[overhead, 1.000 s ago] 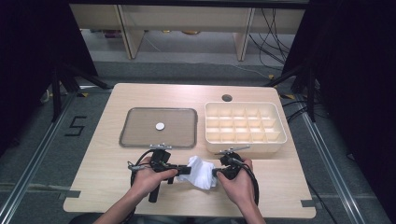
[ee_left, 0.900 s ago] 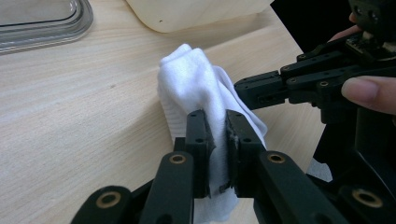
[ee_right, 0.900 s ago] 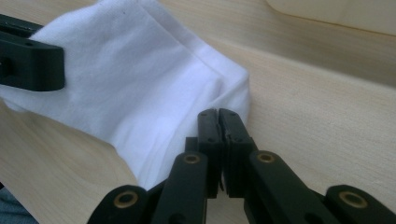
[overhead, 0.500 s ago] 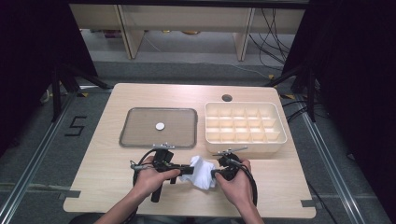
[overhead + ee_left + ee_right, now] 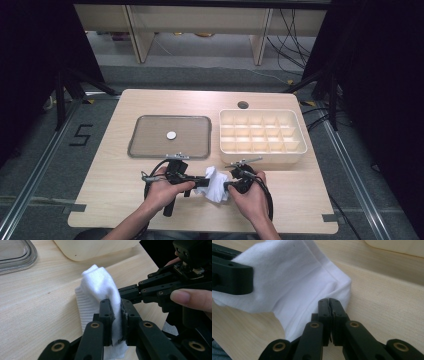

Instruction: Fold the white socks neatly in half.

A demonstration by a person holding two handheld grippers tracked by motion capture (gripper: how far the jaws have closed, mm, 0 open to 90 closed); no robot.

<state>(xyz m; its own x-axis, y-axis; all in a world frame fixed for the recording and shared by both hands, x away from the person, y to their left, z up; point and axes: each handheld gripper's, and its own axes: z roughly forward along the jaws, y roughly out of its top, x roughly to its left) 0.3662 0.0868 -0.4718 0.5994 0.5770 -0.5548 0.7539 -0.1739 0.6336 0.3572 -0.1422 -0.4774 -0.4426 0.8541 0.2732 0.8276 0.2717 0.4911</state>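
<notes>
A white sock [image 5: 214, 184], soft knit with a ribbed band along one side, is bunched into a rumpled fold just above the counter [image 5: 115, 175] near its front edge. The left gripper [image 5: 204, 181] pinches one fold between closed fingers [image 5: 106, 315]; the right gripper [image 5: 227, 186] clamps the other edge. Behind lie a clear tray [image 5: 145, 145] and a compartmented box [image 5: 295, 150].

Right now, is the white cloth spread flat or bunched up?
Bunched up: the white cloth rises in folds off the table, pinched between both hand-held grippers.
</notes>
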